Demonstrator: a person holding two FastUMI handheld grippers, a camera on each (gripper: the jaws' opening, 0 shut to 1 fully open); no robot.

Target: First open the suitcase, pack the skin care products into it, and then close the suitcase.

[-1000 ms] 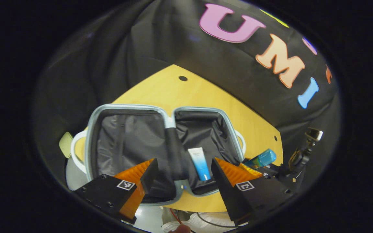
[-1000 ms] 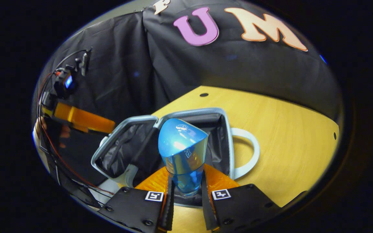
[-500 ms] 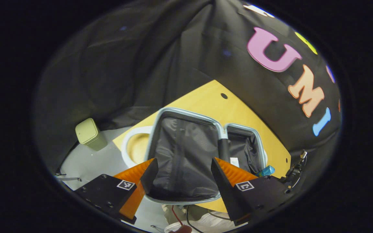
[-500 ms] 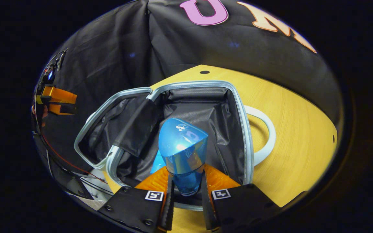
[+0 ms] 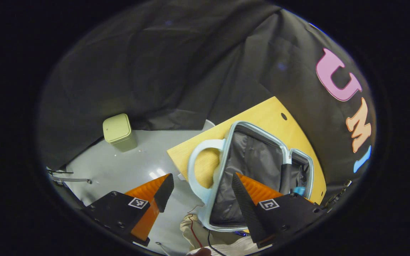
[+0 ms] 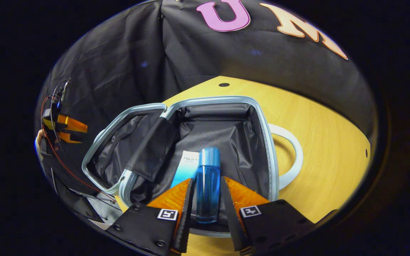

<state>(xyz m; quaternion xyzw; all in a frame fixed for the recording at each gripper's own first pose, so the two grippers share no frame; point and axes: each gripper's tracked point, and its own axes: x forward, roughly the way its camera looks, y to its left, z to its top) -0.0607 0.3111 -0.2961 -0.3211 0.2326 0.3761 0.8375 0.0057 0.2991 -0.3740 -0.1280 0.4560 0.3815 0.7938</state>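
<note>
The suitcase (image 6: 262,121) lies open on the wooden table (image 6: 326,142), both black-lined halves facing up. A blue bottle (image 6: 208,167) lies flat in the right half, beside a white-and-blue tube (image 6: 187,167). My right gripper (image 6: 206,179) hangs just over the bottle, fingers parted on either side and not pressing on it. My left gripper (image 5: 200,181) is open and holds nothing, off the case's left end by its white handle (image 5: 194,167). In the left gripper view the suitcase (image 5: 226,142) sits at the right, with the bottle (image 5: 300,191) peeking out. The left gripper (image 6: 62,128) also shows far left.
A pale green bin (image 5: 117,131) stands on the grey floor (image 5: 119,170) left of the table (image 5: 262,113). The case's other white handle (image 6: 290,153) rests on the bare wood at the right. Red and black cables (image 5: 194,227) hang near the front edge.
The right gripper opened and let go of the blue bottle, which now lies in the case next to the tube. The left gripper swung away to the left, towards the floor.
</note>
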